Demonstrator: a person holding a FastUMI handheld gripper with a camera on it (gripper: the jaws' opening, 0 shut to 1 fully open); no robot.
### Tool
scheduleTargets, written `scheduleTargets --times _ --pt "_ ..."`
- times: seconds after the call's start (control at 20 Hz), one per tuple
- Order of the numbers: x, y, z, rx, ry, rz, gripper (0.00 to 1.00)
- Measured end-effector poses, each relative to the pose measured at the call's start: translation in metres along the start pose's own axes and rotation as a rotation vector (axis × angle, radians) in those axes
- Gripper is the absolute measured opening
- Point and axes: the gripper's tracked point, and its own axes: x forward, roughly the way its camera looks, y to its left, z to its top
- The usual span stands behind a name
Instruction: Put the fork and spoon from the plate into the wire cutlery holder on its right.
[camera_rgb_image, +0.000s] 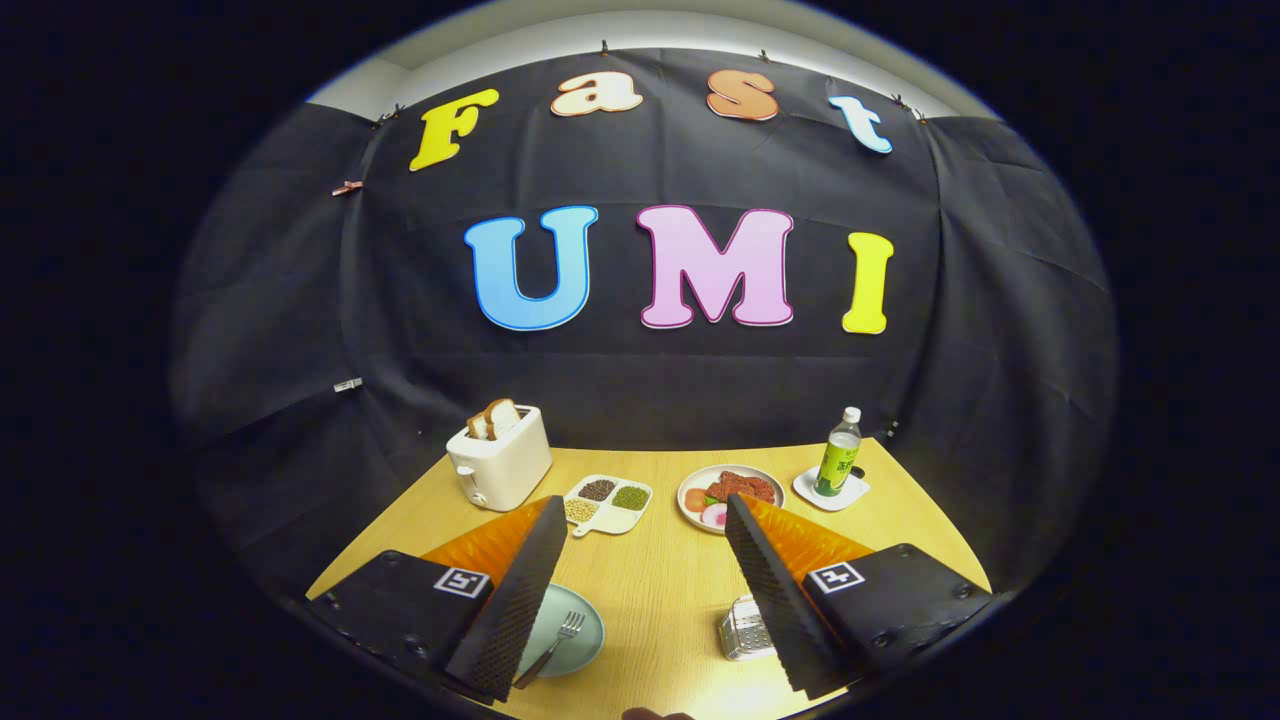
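A pale green plate (580, 625) lies on the wooden table, partly hidden behind my left finger. A metal fork (553, 648) rests on it, tines pointing away from me. No spoon can be made out; that finger covers part of the plate. The wire cutlery holder (745, 630) stands to the plate's right, partly behind my right finger. My gripper (645, 520) is open and held above the table, with the plate and holder below and between the fingers. Nothing is between the fingers.
Beyond the fingers stand a white toaster (500, 462) with bread slices, a divided dish of grains (610, 502), a plate of food (728, 492) and a green bottle (838, 455) on a white coaster. The black cloth wall closes the far side of the table (660, 580).
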Motion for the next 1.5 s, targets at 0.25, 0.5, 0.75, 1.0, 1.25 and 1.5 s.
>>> scheduleTargets --times 0.25,0.5,0.75,1.0,1.25,1.5 --pt "0.01 0.011 -0.036 -0.038 0.096 -0.015 0.99" --pt "0.012 0.057 -0.104 -0.06 0.321 0.089 0.99" --pt "0.026 0.082 -0.165 -0.122 0.478 0.13 0.99" --pt "0.039 0.1 -0.227 -0.202 0.645 0.151 1.0" --pt "0.045 0.117 -0.278 -0.234 0.786 0.162 0.99" --pt "0.046 0.113 -0.315 -0.212 0.938 0.109 0.94"
